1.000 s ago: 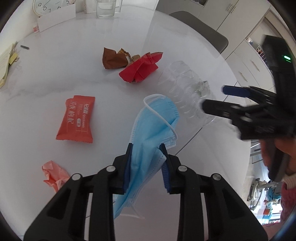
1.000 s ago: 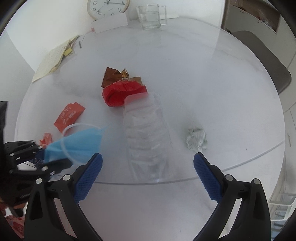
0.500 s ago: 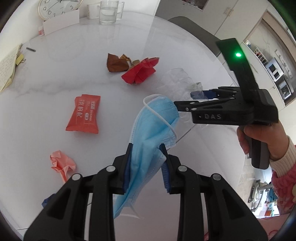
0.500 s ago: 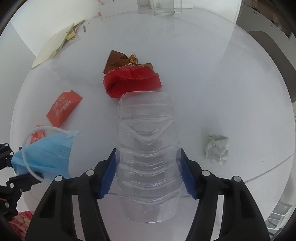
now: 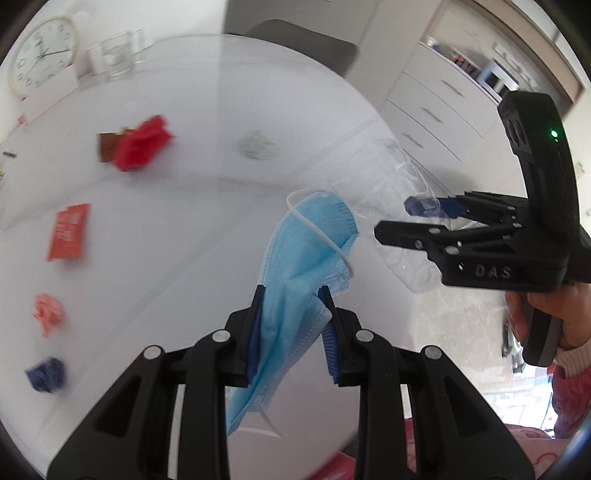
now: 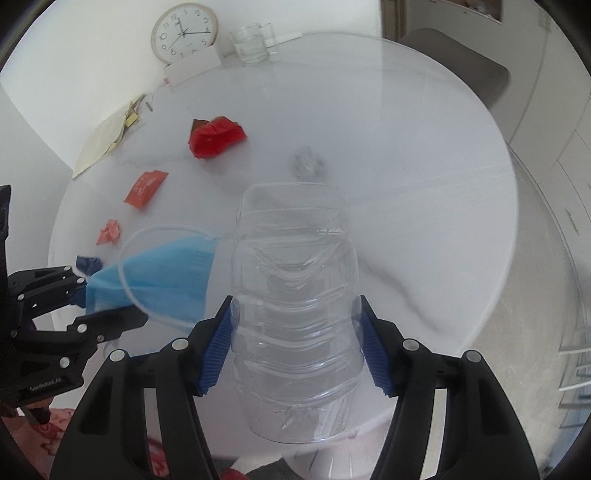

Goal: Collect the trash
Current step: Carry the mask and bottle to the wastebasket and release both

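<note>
My left gripper [image 5: 293, 328] is shut on a blue face mask [image 5: 306, 258], which hangs from it above the near table edge; the mask also shows in the right wrist view [image 6: 162, 273]. My right gripper [image 6: 295, 347] is shut on a crushed clear plastic bottle [image 6: 295, 295] and holds it lifted off the white round table [image 6: 424, 147]. In the left wrist view the right gripper [image 5: 424, 221] is to the right of the mask, with the bottle [image 5: 402, 192] between its fingers.
On the table lie a red wrapper [image 6: 216, 136] over a brown one [image 5: 105, 146], an orange packet [image 6: 146, 188], a pink crumpled paper [image 6: 109, 232], a dark blue crumpled scrap [image 5: 48, 373] and a foil ball [image 6: 306, 166]. A clock [image 6: 183, 31], glass mug [image 6: 251, 44] and papers [image 6: 105, 136] stand at the far side.
My right gripper closed on the clear bottle and lifted it off the table toward the near edge. My left gripper, still holding the mask, drew back and turned right.
</note>
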Motion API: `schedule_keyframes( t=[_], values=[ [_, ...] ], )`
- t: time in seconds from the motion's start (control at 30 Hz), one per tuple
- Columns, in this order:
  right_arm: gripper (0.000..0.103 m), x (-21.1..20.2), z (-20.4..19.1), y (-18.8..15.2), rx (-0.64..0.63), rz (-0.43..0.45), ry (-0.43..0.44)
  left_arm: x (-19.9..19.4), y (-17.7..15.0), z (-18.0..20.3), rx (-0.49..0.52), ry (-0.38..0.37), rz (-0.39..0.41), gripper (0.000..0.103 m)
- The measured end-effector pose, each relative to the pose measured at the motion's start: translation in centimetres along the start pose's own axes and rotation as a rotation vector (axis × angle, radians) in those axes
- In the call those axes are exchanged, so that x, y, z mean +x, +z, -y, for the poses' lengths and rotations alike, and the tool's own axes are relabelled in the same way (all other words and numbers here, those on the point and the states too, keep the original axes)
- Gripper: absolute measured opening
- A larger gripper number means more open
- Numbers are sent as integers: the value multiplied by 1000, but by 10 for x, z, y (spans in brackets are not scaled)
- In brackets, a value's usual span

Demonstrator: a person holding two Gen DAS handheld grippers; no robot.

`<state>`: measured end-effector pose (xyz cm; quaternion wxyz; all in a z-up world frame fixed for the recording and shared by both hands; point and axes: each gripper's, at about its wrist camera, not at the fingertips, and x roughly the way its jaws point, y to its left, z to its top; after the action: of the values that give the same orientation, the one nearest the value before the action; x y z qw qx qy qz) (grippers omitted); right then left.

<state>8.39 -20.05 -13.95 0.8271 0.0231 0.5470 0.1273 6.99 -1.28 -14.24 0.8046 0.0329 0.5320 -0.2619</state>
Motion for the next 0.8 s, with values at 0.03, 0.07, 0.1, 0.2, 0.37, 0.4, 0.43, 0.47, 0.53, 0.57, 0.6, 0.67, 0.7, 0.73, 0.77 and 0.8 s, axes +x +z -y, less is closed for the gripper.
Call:
schedule_keyframes(
  t=[0.03, 0.07, 0.1, 0.2, 0.37, 0.4, 0.43, 0.47, 0.53, 0.57, 0.6, 0.67, 0.7, 0.73, 0.77, 0.8],
  values=[
    [64, -4, 6, -9, 4, -3, -2, 2, -4, 12, 7, 0, 0, 28],
    [64, -12, 16, -23, 8, -8, -4, 4, -8, 24, 12, 1, -1, 28],
    [64, -17, 24, -33, 10, -13, -6, 9, -13, 39, 16, -2, -10, 28],
    [64, -29, 48, -63, 25, -26, -6, 22, -27, 72, 17, -12, -39, 28],
    [64, -41, 77, -100, 21, -53, 1, 43, -50, 120, 7, -29, -82, 28],
    [64, -43, 82, -107, 13, -60, 5, 49, -55, 129, 4, -32, -95, 28],
    [64, -43, 84, -110, 7, -65, 6, 53, -57, 133, 2, -32, -102, 28],
    [64, -44, 87, -114, 1, -67, 7, 57, -60, 139, 1, -34, -108, 28],
    [64, -46, 92, -122, -12, -74, 11, 66, -66, 151, -1, -41, -126, 28],
    [64, -47, 95, -126, -17, -75, 13, 68, -68, 153, -1, -42, -130, 28],
    [64, -49, 97, -129, -19, -76, 14, 72, -70, 158, -3, -42, -137, 28],
    [64, -51, 101, -136, -26, -76, 13, 79, -73, 164, -11, -46, -147, 28],
    [64, -51, 103, -137, -28, -78, 13, 79, -73, 167, -12, -47, -149, 28],
    [64, -52, 104, -139, -29, -78, 13, 82, -73, 170, -12, -48, -153, 28],
    [64, -52, 105, -140, -29, -79, 13, 83, -75, 171, -11, -47, -157, 28],
    [64, -53, 107, -143, -27, -81, 10, 84, -76, 173, -9, -42, -160, 29]
  ],
)
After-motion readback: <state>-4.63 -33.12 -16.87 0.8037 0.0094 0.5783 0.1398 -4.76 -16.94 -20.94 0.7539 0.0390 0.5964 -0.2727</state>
